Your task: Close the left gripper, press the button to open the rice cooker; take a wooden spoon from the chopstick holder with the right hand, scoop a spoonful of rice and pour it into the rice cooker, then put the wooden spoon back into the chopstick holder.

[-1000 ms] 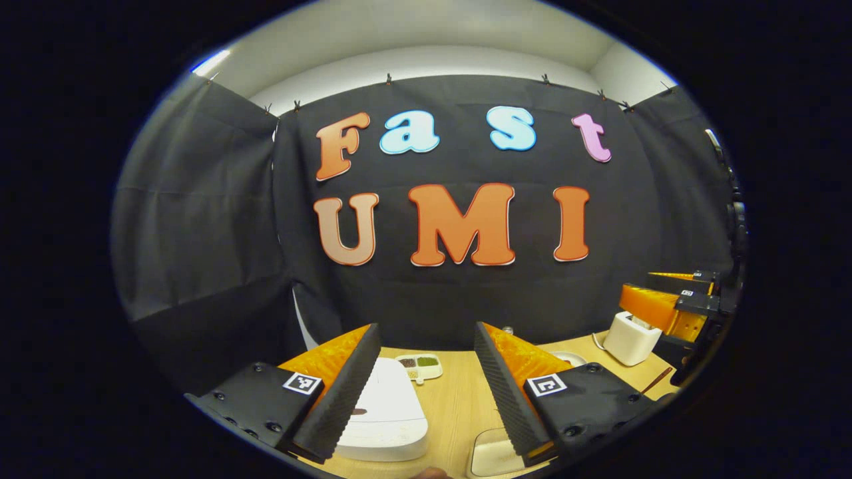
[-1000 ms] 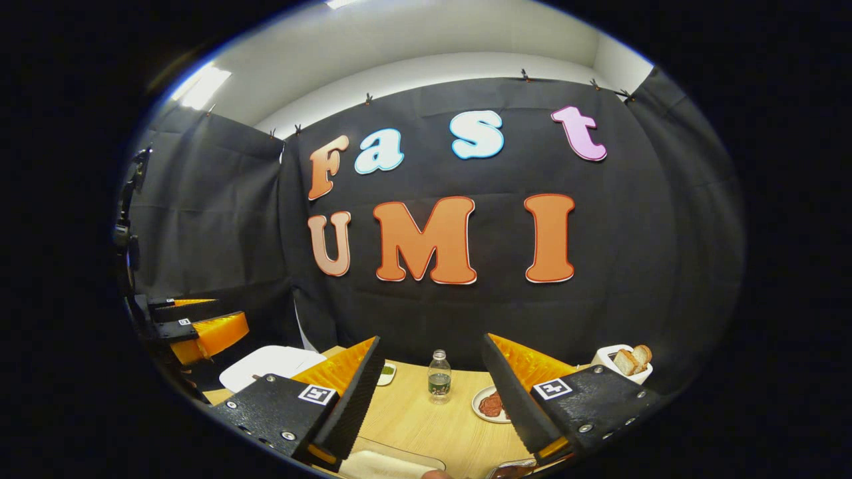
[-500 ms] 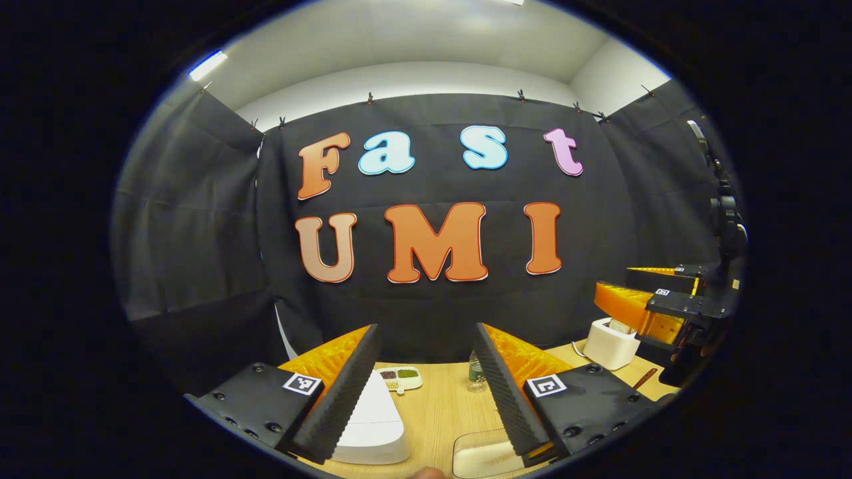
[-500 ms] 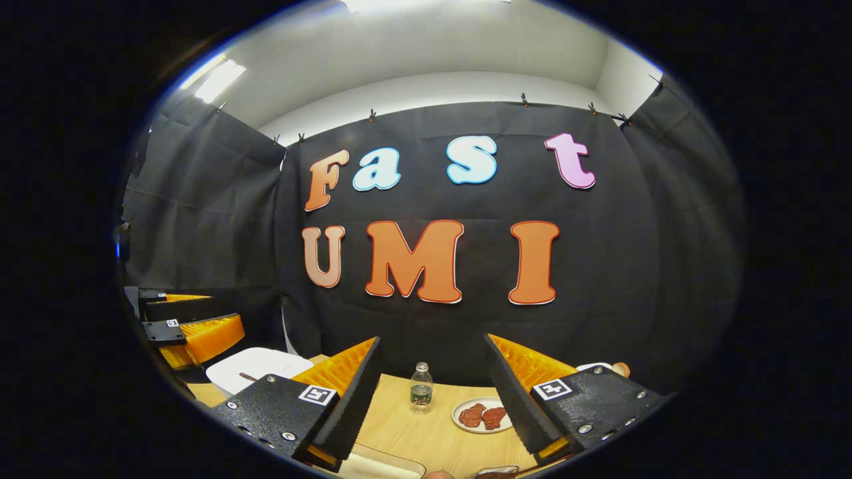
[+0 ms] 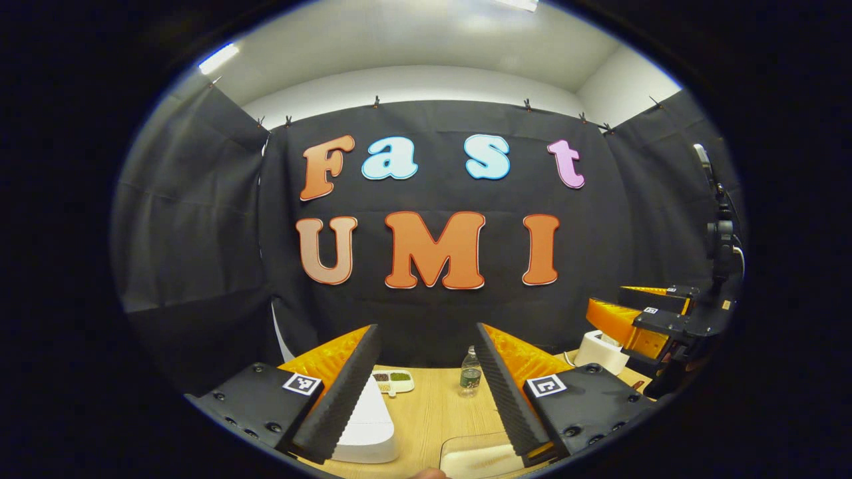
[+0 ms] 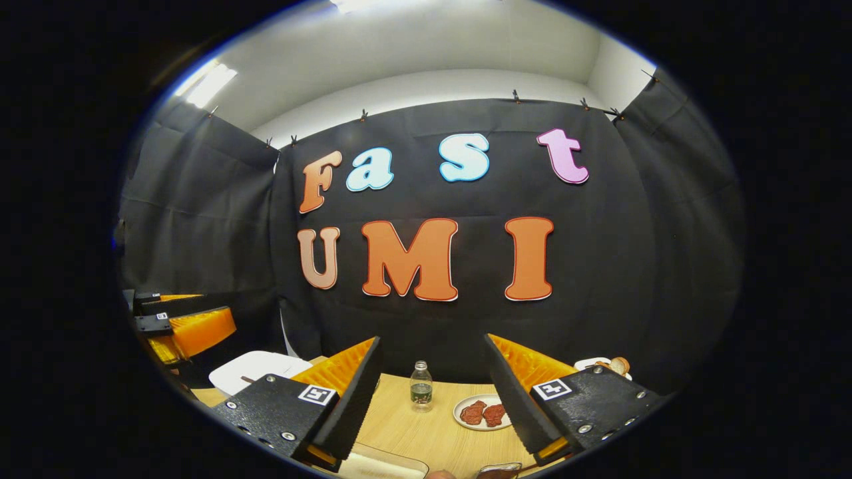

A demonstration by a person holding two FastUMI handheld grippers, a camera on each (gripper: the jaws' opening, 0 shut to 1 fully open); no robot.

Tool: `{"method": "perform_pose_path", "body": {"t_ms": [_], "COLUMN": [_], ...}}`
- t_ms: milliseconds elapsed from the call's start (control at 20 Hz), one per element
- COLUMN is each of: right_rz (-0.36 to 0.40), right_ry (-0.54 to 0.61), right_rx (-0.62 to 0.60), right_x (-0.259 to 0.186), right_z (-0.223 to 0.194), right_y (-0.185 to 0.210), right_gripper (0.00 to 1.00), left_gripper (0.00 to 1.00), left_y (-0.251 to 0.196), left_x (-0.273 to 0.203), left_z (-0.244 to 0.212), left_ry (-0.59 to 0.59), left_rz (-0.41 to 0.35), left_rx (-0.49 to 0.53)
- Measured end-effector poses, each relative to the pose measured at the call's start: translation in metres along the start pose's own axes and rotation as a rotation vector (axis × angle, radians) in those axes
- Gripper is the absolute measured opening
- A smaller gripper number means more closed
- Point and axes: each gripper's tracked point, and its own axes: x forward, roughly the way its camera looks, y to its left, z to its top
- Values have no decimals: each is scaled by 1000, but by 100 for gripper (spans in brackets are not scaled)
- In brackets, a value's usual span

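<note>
Left gripper [image 5: 426,392] held over wooden table [image 5: 439,412], jaws wide apart, nothing between. Clear rice tray [image 5: 476,459] just below the fingertips; white rice cooker [image 5: 366,422] behind the left finger, lid down. Farther back — divided dish [image 5: 393,380], water bottle [image 5: 470,379], white chopstick holder [image 5: 599,349] partly hidden by right gripper [image 5: 649,316]. Right gripper likewise spread, empty [image 6: 432,399]; beyond it, plate of red food [image 6: 480,412], bread holder [image 6: 609,364] at far right.
</note>
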Motion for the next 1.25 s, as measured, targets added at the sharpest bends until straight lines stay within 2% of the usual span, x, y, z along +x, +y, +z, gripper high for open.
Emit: {"method": "perform_pose_path", "body": {"t_ms": [200,400,1200,1250], "right_rz": [9,22,21,19], "right_ry": [3,14,14,14], "right_rx": [-8,-8,-26,-27], "right_x": [3,7,12,12], "right_z": [0,-1,8,7], "right_y": [8,15,23,24], "right_gripper": [93,92,92,93], "left_gripper": [96,94,96,94], "left_y": [9,14,22,22], "left_x": [1,-1,0,-1], "left_z": [2,3,-1,-1], "left_ry": [-5,-3,0,0], "left_rz": [18,24,6,5], "left_rx": [-3,-4,12,11]}}
